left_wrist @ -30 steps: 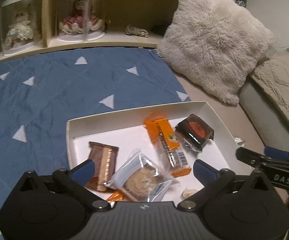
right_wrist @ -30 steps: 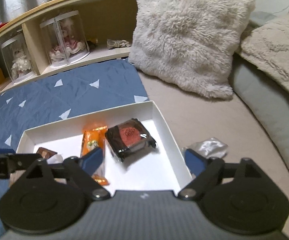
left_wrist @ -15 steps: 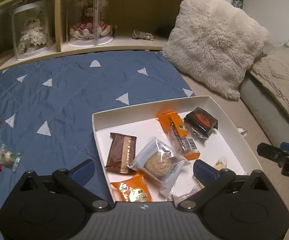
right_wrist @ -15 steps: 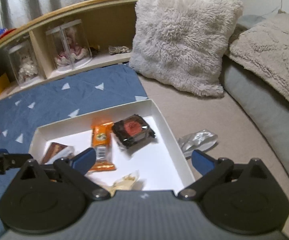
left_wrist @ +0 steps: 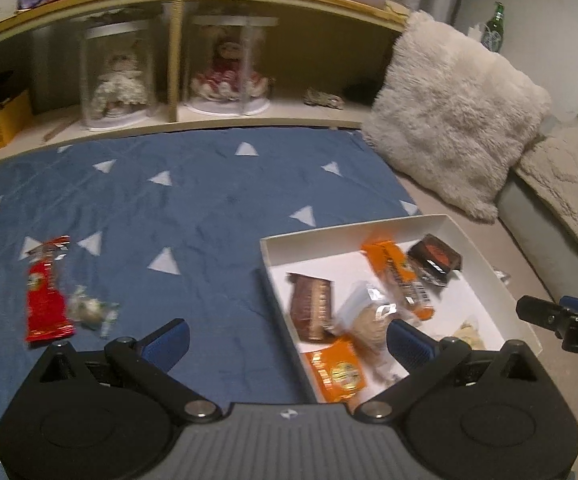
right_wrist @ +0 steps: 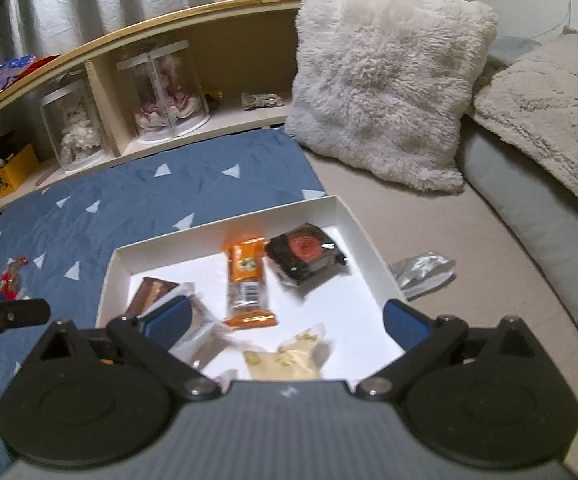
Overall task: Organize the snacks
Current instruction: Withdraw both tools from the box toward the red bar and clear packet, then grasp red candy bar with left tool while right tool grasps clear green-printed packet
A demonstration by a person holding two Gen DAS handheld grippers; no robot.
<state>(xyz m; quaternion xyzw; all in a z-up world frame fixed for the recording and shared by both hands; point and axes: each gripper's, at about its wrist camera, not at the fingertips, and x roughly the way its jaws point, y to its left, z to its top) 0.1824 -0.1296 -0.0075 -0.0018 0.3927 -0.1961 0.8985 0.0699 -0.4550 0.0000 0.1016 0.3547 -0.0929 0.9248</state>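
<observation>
Across the left wrist view, the left gripper (left_wrist: 287,338) hangs wide and empty above the blue quilt (left_wrist: 193,216), its right pad over the near-left part of the white box (left_wrist: 267,246). Box sits half on the quilt, half on the beige mattress. Inside: brown bar (left_wrist: 312,306), clear-wrapped cookie (left_wrist: 369,316) partly behind the right finger, long orange bar (left_wrist: 399,276), dark square packet (left_wrist: 435,258), small orange packet (left_wrist: 339,370) cut off by the gripper body, pale wrapper (left_wrist: 469,330) barely readable. Outside the box on the quilt: red packet (left_wrist: 45,290) and a small clear candy (left_wrist: 89,308) just beside it, both motion-blurred. Tip of the right gripper (left_wrist: 561,316) pokes in at the right edge, rest cut off; sliver of a hand at the frame edge. Something small and shiny beyond the box's right wall, too small to tell.

Right wrist view: right gripper (right_wrist: 285,318) spread wide, nothing between the pads, above the near end of the white box (right_wrist: 369,252). Orange bar (right_wrist: 247,284) and dark packet (right_wrist: 307,254) clear; brown bar (right_wrist: 151,294) half hidden by the left finger; cookie wrapper smeared; pale wrapper (right_wrist: 289,358) cut by the gripper body. Silver wrapper (right_wrist: 425,272) lies on the mattress just outside the right wall. Red packet (right_wrist: 13,276) tiny at far left. Left gripper's tip (right_wrist: 13,314) enters at left, mostly out of frame. Fluffy pillow (right_wrist: 385,92) behind.
</observation>
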